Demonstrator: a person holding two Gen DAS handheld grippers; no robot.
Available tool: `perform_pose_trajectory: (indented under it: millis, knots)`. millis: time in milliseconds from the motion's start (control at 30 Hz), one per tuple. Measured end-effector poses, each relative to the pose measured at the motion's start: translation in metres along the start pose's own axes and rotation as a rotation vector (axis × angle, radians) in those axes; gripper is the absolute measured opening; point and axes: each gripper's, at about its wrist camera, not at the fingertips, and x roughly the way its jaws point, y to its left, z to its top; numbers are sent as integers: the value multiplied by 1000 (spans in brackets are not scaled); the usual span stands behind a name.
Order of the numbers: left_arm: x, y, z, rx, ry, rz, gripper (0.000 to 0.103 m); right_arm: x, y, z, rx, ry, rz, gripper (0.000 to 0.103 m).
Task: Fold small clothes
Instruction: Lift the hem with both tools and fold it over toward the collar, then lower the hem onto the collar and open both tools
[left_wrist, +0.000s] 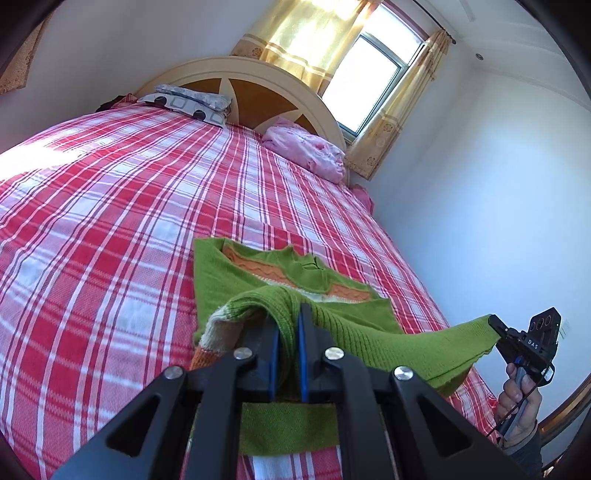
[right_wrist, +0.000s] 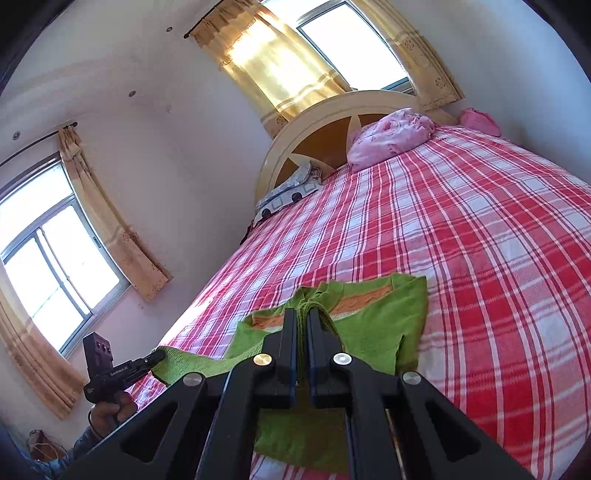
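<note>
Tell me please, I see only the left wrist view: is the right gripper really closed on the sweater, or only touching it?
Observer: It is closed. In the right wrist view the right gripper pinches a bunched fold of the green sweater.
Operator: How does my left gripper look from outside?
Observer: The left gripper is shut on an edge of the sweater and holds it above the bed.
Operator: Is there something on the left wall that I miss?
Observer: Yes, a second window with a curtain beside it.
</note>
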Motion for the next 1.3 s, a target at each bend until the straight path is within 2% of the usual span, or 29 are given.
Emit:
perform_pose_trajectory:
  millis: [300,533,733,800,867,900,933,967,1000,1067,1233,1267,1300]
  knots:
    - [57,11,32,20,28,60,9,70,-29,39,23,58,-59,4]
    - [113,26,40,13,99,117,9,129,-57,51,39,120,-122,4]
    - [145,29,46,60,105,175,10,181,-93,56,49,153,-201,4]
    - [153,28,49,85,94,204,11,201,-106,57,69,197,-196,4]
    - [156,28,51,95,87,244,23,218,-118,54,101,251,-226,7]
    - [155,28,50,92,88,280,30,222,-122,52,106,268,-254,20]
    - [154,30,49,90,86,297,48,222,-125,50,98,275,-290,34]
    - [150,33,48,83,73,312,63,219,-127,48,87,262,-307,63]
    - [145,34,46,80,56,325,69,213,-127,47,80,239,-303,69]
    - [136,36,42,96,36,325,71,197,-127,45,78,197,-288,69]
    - [122,40,22,90,62,343,71,174,-104,35,8,209,-274,69]
    - [120,40,17,93,72,338,71,173,-96,32,-21,226,-269,67]
    - [121,40,14,102,82,340,71,173,-87,27,-55,255,-273,59]
